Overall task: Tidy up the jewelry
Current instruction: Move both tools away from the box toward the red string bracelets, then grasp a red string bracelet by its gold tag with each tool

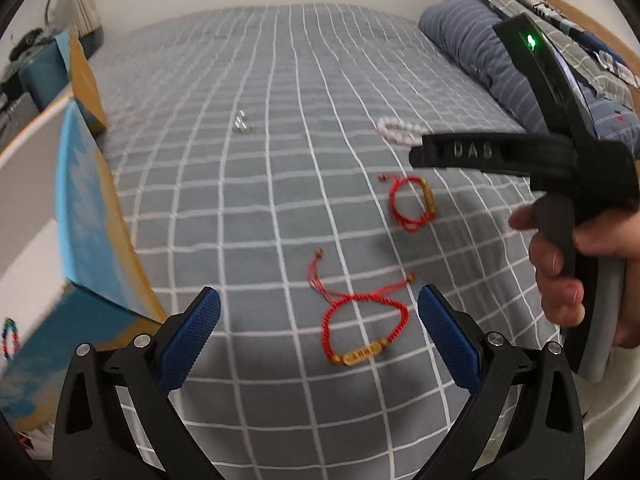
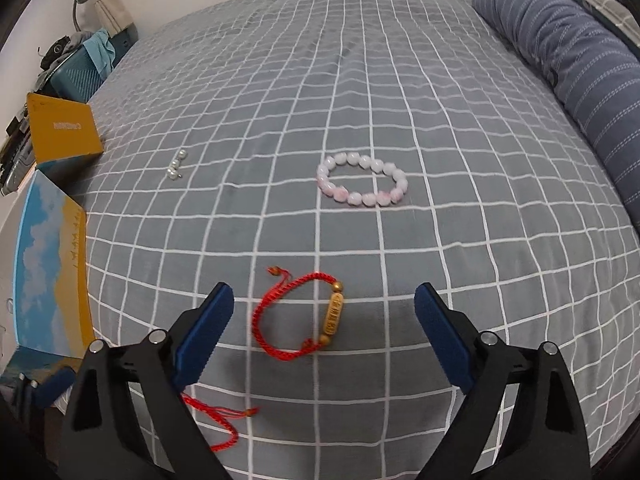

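Two red cord bracelets with gold bar charms lie on the grey checked bedsheet. The near one [image 1: 362, 326] lies between the open blue pads of my left gripper [image 1: 319, 312], which hovers just above it. The second red bracelet [image 2: 302, 316] [image 1: 412, 202] lies between the open pads of my right gripper [image 2: 324, 310]. A pink and white bead bracelet [image 2: 362, 180] [image 1: 398, 129] lies farther back. Small pearl earrings [image 2: 176, 166] [image 1: 242, 123] lie at the left. The near bracelet's cord ends [image 2: 218, 414] show under the right gripper's left finger.
An open box with a blue sky and yellow print [image 1: 92, 224] [image 2: 52, 264] stands at the bed's left edge, its yellow lid [image 2: 64, 130] behind. A blue striped pillow [image 2: 568, 64] lies at the right. The right hand-held gripper's body [image 1: 560, 160] crosses the left wrist view.
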Demonstrator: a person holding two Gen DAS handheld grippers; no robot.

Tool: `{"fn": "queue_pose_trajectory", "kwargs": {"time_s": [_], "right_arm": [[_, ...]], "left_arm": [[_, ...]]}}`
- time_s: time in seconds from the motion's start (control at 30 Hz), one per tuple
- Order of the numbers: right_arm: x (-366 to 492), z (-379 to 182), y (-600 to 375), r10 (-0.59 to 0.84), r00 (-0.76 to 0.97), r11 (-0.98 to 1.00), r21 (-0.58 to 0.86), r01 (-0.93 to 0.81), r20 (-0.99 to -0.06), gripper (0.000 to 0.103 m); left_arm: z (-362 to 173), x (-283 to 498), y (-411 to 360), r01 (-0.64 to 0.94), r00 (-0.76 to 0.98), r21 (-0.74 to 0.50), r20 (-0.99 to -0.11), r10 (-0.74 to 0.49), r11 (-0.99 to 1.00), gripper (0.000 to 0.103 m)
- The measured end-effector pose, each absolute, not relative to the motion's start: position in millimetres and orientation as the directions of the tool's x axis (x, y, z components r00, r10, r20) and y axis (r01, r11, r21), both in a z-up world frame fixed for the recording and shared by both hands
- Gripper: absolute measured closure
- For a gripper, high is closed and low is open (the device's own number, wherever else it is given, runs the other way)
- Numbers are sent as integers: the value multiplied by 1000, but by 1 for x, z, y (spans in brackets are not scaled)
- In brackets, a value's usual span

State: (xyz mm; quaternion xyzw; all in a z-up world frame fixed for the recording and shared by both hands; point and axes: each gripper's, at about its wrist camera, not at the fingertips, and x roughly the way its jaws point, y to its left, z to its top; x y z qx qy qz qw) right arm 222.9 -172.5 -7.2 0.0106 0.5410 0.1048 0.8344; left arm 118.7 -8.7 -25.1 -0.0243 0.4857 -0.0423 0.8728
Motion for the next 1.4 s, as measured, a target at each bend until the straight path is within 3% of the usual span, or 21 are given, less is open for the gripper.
{"fn": "queue_pose_trajectory", "kwargs": {"time_s": [0.33,0.73,1.0,1.1,1.27,1.4], "right_arm": [[229,-33,-178,182,344,979,138,-149,-921,35],[232,-50,-173,188,306,977,146,-155,-933,36],[232,-55,-172,168,305,981,127,-148,-938,53],[233,-55,-176,171,304,981,133,-144,-937,66],[236,-54,-179,174,298,981,138,-136,-939,85],[234,-52,-180,172,301,981,136,-136,-938,94]], "left_arm": [[-62,109,-22,63,466,-78,-879,-98,995,6],[-79,100,-36,93,457,-110,-878,-140,990,6],[-89,110,-40,76,460,-75,-882,-102,994,8],[-92,110,-41,79,464,-45,-883,-77,996,21],[-86,108,-36,59,465,-52,-882,-73,997,58],[-82,107,-34,67,458,-52,-885,-77,996,69]]}}
